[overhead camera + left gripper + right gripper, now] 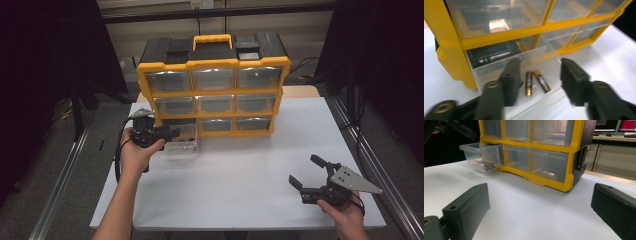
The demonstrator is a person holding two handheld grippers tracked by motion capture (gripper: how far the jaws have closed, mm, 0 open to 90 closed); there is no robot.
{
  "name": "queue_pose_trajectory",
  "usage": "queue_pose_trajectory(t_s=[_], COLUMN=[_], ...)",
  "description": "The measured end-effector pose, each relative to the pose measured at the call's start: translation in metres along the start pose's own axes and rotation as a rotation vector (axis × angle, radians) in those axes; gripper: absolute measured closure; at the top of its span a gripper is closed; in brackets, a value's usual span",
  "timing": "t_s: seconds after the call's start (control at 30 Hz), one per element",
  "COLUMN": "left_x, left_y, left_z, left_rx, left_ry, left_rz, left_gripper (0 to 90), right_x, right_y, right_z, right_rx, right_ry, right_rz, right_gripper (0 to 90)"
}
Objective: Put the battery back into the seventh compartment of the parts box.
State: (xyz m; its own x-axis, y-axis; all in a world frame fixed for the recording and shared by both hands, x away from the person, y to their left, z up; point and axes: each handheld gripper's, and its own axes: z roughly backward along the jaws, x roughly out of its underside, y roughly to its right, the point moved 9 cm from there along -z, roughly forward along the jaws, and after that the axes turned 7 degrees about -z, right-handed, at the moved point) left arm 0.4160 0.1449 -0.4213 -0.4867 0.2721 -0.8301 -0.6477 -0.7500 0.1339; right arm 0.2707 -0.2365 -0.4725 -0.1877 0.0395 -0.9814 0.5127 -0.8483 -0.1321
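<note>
- High view: a yellow-and-black organizer cabinet point(214, 85) with nine clear drawers stands at the far edge of the white tabletop point(240, 175). Its bottom-left drawer point(182, 142) is pulled out toward the person. The left gripper point(172, 133), held in the left hand point(137, 150), sits just above that open drawer at the cabinet's lower left corner; here I cannot tell how its fingers stand. The right gripper point(305, 174), in the right hand point(345, 212), hovers well in front of the cabinet's right side, fingers spread, holding nothing.
- Left gripper view: this one looks down into the open drawer point(534, 72), where two AA batteries point(535, 82) lie side by side on its clear floor. The left gripper point(539, 75) has its fingers spread apart over the drawer, one to each side of the batteries, not touching them.
- Right gripper view: the cabinet point(574, 152) from low down, the pulled-out drawer point(480, 156) jutting from its left end with the batteries point(486, 164) visible through its wall. The right gripper point(540, 202) has its fingers wide apart above bare tabletop point(534, 205).
</note>
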Motion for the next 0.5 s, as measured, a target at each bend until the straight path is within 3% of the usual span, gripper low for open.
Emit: queue_pose_trajectory(t_s=[0.3, 0.5], left_x=[0.016, 0.039], left_y=[0.013, 0.015], left_z=[0.021, 0.032], left_rx=[0.05, 0.046], left_ry=[0.125, 0.18], left_rz=[-0.029, -0.047], left_gripper=[26.8, 19.4], right_x=[0.0, 0.001], right_y=[-0.001, -0.001], right_z=[0.0, 0.0], right_rx=[0.002, -0.002], right_ry=[-0.005, -0.006], right_rz=[0.001, 0.0], right_gripper=[1.7, 1.7])
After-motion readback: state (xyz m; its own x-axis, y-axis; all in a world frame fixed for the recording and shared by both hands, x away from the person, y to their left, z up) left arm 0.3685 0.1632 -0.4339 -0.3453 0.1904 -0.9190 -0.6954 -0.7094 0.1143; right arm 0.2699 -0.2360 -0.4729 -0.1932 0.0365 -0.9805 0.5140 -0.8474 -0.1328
